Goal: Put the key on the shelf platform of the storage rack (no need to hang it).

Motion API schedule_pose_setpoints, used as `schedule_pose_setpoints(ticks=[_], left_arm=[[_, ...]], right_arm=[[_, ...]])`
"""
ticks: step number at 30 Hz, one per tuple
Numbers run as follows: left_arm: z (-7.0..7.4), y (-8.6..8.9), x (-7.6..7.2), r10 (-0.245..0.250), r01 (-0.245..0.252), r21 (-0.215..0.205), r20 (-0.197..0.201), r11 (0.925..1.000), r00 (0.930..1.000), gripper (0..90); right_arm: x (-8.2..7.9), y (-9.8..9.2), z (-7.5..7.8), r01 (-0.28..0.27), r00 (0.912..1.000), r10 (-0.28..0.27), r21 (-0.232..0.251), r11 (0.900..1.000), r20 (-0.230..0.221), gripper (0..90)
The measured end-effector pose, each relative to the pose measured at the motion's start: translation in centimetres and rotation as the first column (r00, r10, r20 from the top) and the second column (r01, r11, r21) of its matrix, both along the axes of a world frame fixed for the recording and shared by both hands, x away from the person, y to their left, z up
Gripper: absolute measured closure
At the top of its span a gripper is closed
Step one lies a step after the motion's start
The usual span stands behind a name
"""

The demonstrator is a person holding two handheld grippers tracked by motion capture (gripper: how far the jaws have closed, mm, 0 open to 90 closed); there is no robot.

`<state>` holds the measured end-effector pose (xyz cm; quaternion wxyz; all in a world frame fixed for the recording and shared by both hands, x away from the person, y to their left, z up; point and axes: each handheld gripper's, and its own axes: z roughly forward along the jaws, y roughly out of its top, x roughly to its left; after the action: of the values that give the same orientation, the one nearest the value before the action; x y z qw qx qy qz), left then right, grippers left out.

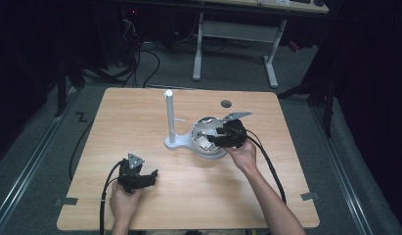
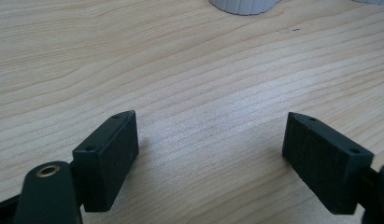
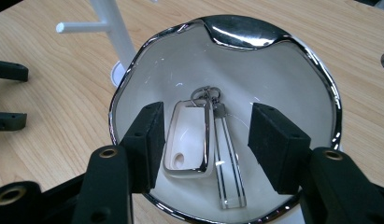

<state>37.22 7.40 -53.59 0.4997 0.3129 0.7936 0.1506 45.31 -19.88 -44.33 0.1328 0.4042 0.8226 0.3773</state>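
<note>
Seemingly the pick-up is only starting — the right gripper (image 3: 203, 140) is hanging wide open over the white bowl (image 3: 292, 70), jaws straddling the key fob (image 3: 189, 140) lying inside, gripping nothing. The left gripper (image 2: 210, 154) is idling open and empty near the desk's (image 1: 140, 112) front edge — dark room around.

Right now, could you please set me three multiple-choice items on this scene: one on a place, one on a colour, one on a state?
1. Where does the key fob lie?
A. in the bowl
B. on the bare table
C. on the stand's peg

2. What colour is the stand?
A. red
B. white
C. black

3. How do the right gripper's jaws stand?
A. shut on the fob
B. shut, empty
C. open, either side of the fob

Answers: 1 A, it rests on the bowl's white floor. 2 B, post and base are white. 3 C, gaps show beside both pads.
</note>
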Motion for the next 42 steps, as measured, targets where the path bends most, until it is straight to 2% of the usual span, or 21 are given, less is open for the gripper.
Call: schedule_pose_setpoints(ticks=[15,17,22,29,33,37,42], left_arm=[[0.0,0.0,0.0,-0.001,0.001,0.001,0.0,1.0,1.0,18.7],[0.0,0.0,0.0,0.001,-0.001,0.001,0.0,1.0,1.0,18.7],[0.0,0.0,0.0,0.0,0.0,0.001,0.0,1.0,1.0,18.7],[0.0,0.0,0.0,0.002,-0.002,-0.001,-0.001,1.0,1.0,18.7],[0.0,0.0,0.0,0.001,-0.001,0.0,0.0,1.0,1.0,18.7],[0.0,0.0,0.0,-0.002,0.002,0.003,0.001,1.0,1.0,18.7],[-0.1,0.0,0.0,-0.005,0.005,0.008,0.002,1.0,1.0,18.8]], right_arm=[[-0.7,-1.5,1.1,0.024,0.9993,-0.025,0.017,1.0,0.029,47.0],[-0.9,-1.9,1.1,0.03,0.9987,-0.031,0.022,0.999,0.041,47.7],[-1.3,-2.9,1.1,0.051,0.9983,-0.052,0.025,0.998,0.025,47.6],[-1.9,-4.0,1.6,0.064,0.9968,-0.065,0.029,0.998,0.047,47.5],[-2.3,-4.9,1.7,0.079,0.9948,-0.081,0.047,0.996,0.062,47.6],[-2.8,-5.7,1.6,0.1,0.9935,-0.102,0.053,0.994,0.051,47.2],[-3.4,-6.6,2.2,0.104,0.9921,-0.108,0.07,0.992,0.063,47.0]])
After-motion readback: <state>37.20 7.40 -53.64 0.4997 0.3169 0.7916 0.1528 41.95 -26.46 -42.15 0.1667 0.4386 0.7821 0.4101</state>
